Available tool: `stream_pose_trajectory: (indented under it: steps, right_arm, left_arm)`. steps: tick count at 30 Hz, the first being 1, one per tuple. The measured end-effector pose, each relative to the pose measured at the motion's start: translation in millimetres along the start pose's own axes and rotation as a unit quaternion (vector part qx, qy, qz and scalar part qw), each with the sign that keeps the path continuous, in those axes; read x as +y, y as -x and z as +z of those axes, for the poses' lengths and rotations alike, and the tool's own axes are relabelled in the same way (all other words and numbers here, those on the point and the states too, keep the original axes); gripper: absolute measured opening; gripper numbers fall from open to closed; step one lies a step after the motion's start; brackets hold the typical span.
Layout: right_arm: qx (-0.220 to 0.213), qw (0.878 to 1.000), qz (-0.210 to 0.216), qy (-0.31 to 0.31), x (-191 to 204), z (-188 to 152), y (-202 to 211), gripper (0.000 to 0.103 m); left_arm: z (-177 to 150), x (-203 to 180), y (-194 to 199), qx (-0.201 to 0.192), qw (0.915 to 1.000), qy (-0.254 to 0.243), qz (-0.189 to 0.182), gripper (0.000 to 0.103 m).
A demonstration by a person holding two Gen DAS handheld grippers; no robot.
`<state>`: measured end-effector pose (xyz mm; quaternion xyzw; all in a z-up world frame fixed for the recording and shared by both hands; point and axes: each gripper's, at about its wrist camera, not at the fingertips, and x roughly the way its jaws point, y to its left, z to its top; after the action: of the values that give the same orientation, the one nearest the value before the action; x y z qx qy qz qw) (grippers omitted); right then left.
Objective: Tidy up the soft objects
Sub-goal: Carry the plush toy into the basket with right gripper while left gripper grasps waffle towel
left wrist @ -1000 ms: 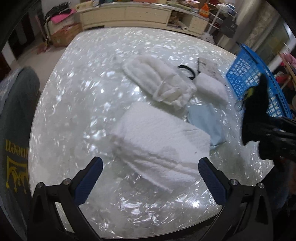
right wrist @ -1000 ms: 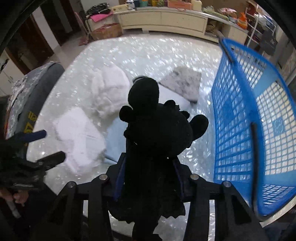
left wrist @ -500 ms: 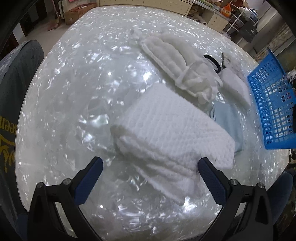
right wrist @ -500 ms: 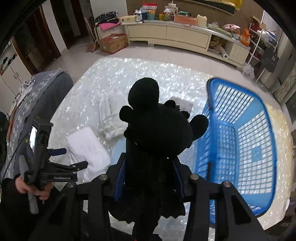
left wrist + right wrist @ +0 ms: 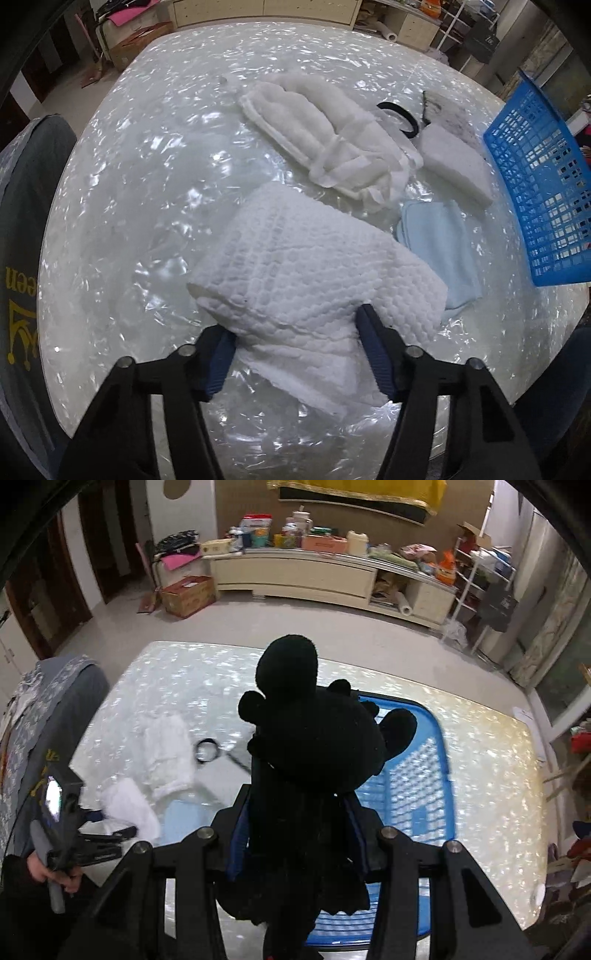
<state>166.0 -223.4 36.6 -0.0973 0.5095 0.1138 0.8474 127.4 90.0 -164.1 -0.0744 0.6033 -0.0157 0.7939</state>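
Left gripper (image 5: 297,338) dropped onto white waffle towel (image 5: 314,280), jaws closing around it, right gripper (image 5: 295,838) clamped on black plush (image 5: 314,746), raised over blue basket (image 5: 417,775), light blue cloth (image 5: 439,247) at 3 o'clock of towel.

Black two-finger tool (image 5: 299,354) frames with blue pads (image 5: 373,350) and silver screws (image 5: 412,352).

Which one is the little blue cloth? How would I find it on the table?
Look at the shiny white table and find the blue basket at its right edge. Just left of the basket lies the light blue cloth, flat and folded, partly tucked under the bumpy white towel. It is the only pale blue, smooth one; its neighbours are white.
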Motion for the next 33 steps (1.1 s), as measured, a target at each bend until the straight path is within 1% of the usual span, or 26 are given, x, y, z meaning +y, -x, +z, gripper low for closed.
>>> stream_pose_trajectory:
  steps: [2, 5, 9, 12, 16, 19, 23, 27, 28, 29, 30, 31, 33]
  right_arm:
    - [0.009, 1.000, -0.013, -0.006, -11.3, -1.5, -8.1, 0.044]
    - [0.029, 0.999, -0.023, -0.016, -23.8, -5.0, -24.2, 0.044]
    - [0.061, 0.998, -0.023, -0.023, -33.9, -12.5, -44.0, 0.044]
    - [0.093, 0.995, -0.024, -0.018, -34.5, -15.5, -69.3, 0.044]
    - [0.126, 0.992, -0.018, -0.017, -40.4, -17.9, -91.9, 0.044]
    - [0.147, 0.989, -0.017, -0.012, -37.7, -17.1, -106.4, 0.044]
    - [0.164, 0.986, -0.019, -0.002, -33.1, -17.1, -119.5, 0.045]
    - [0.179, 0.984, -0.024, 0.007, -25.6, -21.6, -122.9, 0.047]
    - [0.179, 0.984, -0.023, 0.006, -23.7, -23.0, -121.6, 0.050]
    - [0.179, 0.984, -0.023, 0.007, -22.2, -24.0, -120.3, 0.061]
    - [0.176, 0.984, -0.025, 0.009, -20.1, -24.9, -117.7, 0.064]
    - [0.172, 0.985, -0.029, 0.010, -23.0, -26.7, -115.9, 0.071]
    - [0.159, 0.986, -0.044, 0.015, -20.5, -31.8, -109.4, 0.079]
  left_arm:
    - [-0.6, -2.4, 1.4, 0.000, 1.0000, -0.004, -0.009, 0.044]
    - [-4.4, -4.0, 3.1, -0.001, 0.9998, -0.004, -0.017, 0.036]
    - [-5.4, -5.2, 4.9, -0.003, 0.9996, -0.001, -0.027, 0.026]
    - [-5.2, -5.1, 8.2, -0.005, 0.9996, -0.004, -0.027, 0.021]
    - [-10.2, 0.1, 16.9, -0.003, 0.9995, -0.007, -0.031, 0.019]
    - [-11.4, 2.0, 20.3, -0.004, 0.9992, -0.009, -0.038, 0.018]
    - [-14.2, 4.9, 25.1, -0.007, 0.9991, -0.008, -0.042, 0.018]
    - [-18.9, 7.4, 33.6, -0.011, 0.9988, -0.007, -0.047, 0.018]
    - [-20.0, 7.7, 36.7, -0.014, 0.9988, -0.009, -0.047, 0.018]
    - [-20.8, 7.8, 39.0, -0.017, 0.9988, -0.010, -0.045, 0.018]
    - [-21.8, 8.4, 41.4, -0.018, 0.9988, -0.010, -0.044, 0.018]
    - [-22.7, 9.5, 44.2, -0.021, 0.9988, -0.009, -0.043, 0.018]
    - [-23.5, 10.8, 48.0, -0.024, 0.9987, -0.008, -0.044, 0.018]
